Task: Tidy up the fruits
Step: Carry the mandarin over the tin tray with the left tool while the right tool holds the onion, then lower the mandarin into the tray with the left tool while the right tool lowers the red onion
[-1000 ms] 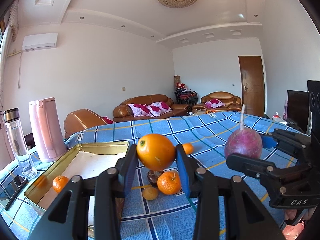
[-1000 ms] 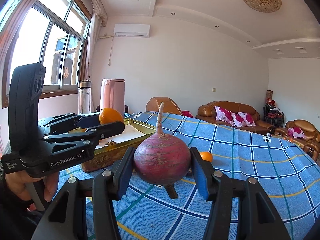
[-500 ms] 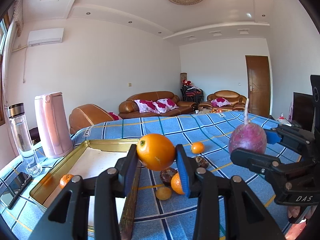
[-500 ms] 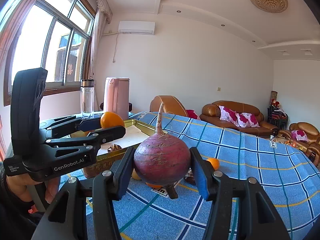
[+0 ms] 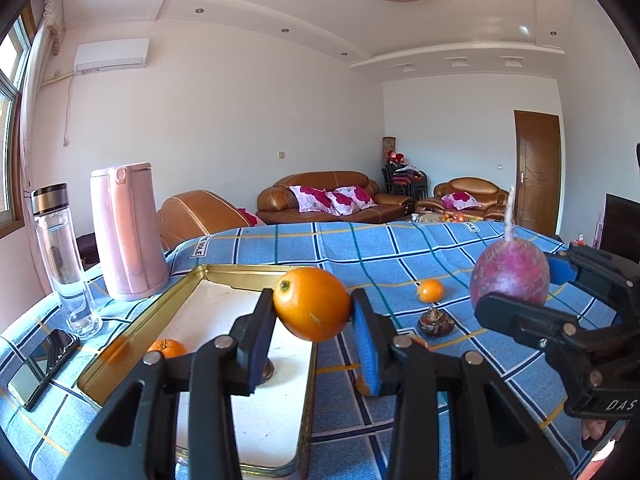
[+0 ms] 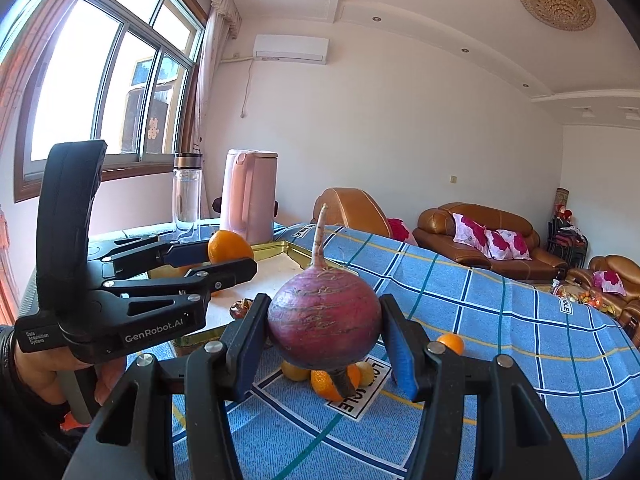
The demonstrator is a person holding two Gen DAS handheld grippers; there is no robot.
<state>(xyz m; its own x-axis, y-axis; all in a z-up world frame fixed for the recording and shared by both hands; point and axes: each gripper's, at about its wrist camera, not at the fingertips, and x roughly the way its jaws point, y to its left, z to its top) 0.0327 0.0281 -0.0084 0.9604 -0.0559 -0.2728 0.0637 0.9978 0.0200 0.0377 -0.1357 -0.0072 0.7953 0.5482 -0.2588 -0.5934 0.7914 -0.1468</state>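
Left gripper (image 5: 312, 312) clamps smooth round orange (image 5: 311, 304); right gripper (image 6: 324, 330), near "GenRobot.AI" lettering, clamps rough purple radish (image 6: 324, 322)

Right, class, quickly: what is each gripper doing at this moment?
Left gripper: closed on the orange, held above the tray.
Right gripper: closed on the purple-red radish, lifted off the table.

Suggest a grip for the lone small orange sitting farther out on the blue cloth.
Take the small orange across its round middle, from above. Bare tablecloth surrounds it, so both fingers fit; the dark fruit sits nearer, apart from it.
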